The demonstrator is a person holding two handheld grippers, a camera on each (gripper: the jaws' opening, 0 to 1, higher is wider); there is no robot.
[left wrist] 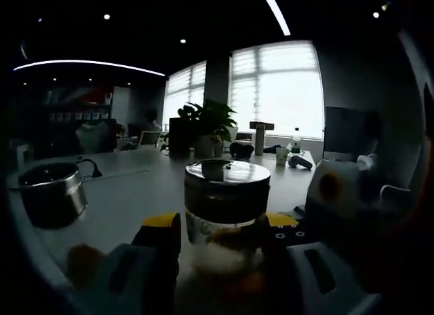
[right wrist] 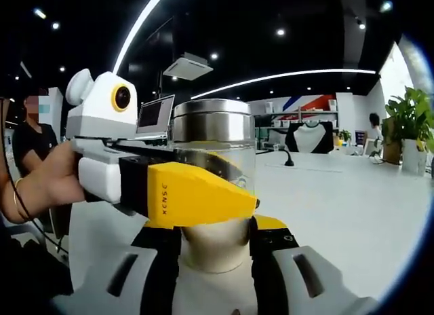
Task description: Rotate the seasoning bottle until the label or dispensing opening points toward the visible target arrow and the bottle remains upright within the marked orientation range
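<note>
Glass body, steel-looking lid: that's my seasoning bottle point(left wrist: 226, 216), standing on the pale table point(left wrist: 135, 193) right between my left gripper point(left wrist: 224, 233) jaws, which are pressed against its lower sides and gripping it. In the right gripper view the same bottle point(right wrist: 211, 135) sits ahead of my right gripper point(right wrist: 215, 244), whose jaws flank something pale and rounded low down; whether they actually clamp the bottle's base I cannot tell. The left gripper point(right wrist: 203, 193) crosses in from the left there, a hand point(right wrist: 51, 179) behind it.

I judge it rigid, smooth and slippery, breakable if it tips, moderately heavy with contents low inside. Best hold looks like the lower glass wall, squeezed evenly, not the lid.

Long axis runs straight up, lid on top, upright. A bit of label shows at the lower left of the glass; no opening or target arrow is readable, so its facing is unclear
</note>
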